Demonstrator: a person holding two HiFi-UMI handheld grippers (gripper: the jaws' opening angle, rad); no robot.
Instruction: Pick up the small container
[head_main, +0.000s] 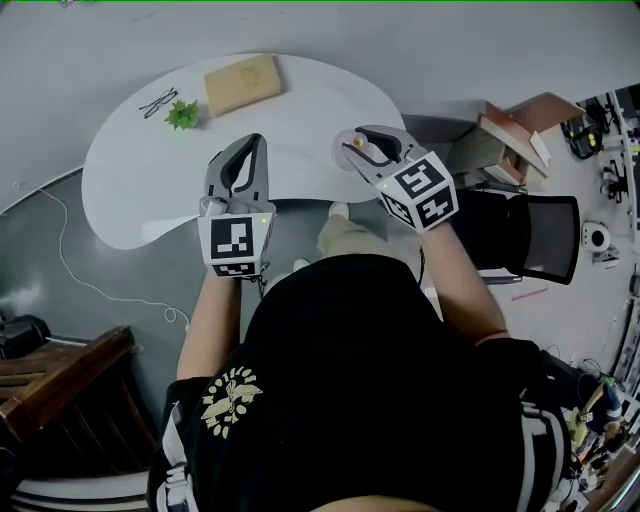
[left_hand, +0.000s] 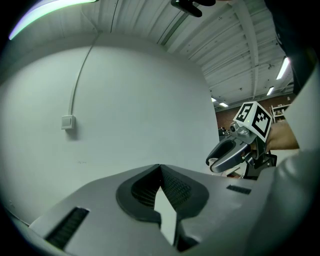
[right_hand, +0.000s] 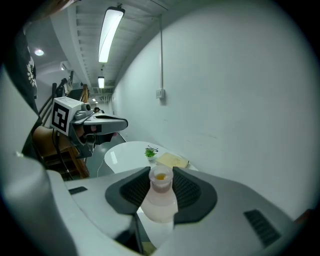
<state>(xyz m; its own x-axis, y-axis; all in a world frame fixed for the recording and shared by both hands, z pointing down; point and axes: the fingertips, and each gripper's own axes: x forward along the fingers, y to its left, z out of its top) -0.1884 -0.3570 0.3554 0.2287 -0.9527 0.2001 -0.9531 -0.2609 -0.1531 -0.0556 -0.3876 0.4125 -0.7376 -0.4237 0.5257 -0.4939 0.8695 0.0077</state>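
- Setting: a room with plain pale walls, a grey floor (head_main: 120, 330) and a white kidney-shaped table (head_main: 140, 190) set against the wall. A person in a black shirt (head_main: 370, 360) stands at its near edge with one gripper in each hand.
- Right gripper (right_hand: 161, 175): its jaws are clamped on the small container (right_hand: 161, 197), with the dark ribbed pads pressing on both sides of its neck.
- Small container: a translucent, pale, flask-shaped vessel, upright, with an open mouth and something yellow-orange showing inside. In the head view it sits at the gripper's tip (head_main: 356, 148) over the right end of the table and appears clear of the tabletop.
- Left gripper (left_hand: 160, 169): its jaws are together at the tips, with nothing between them. It is held nearly level over the near edge of the table, beside the right gripper and apart from it.
- Far end of the table: a small green potted plant (head_main: 183, 114), a pair of glasses (head_main: 158, 102) just to its left, and a flat tan block (head_main: 243, 84) to its right.
- Surroundings: a black mesh chair (head_main: 535, 238) and a stack of books (head_main: 512, 132) to the right, a white cable (head_main: 95, 288) across the floor, dark wooden furniture (head_main: 60, 375) at the lower left, a wall switch (right_hand: 160, 93) with conduit above it, and a ceiling strip light (right_hand: 111, 31).
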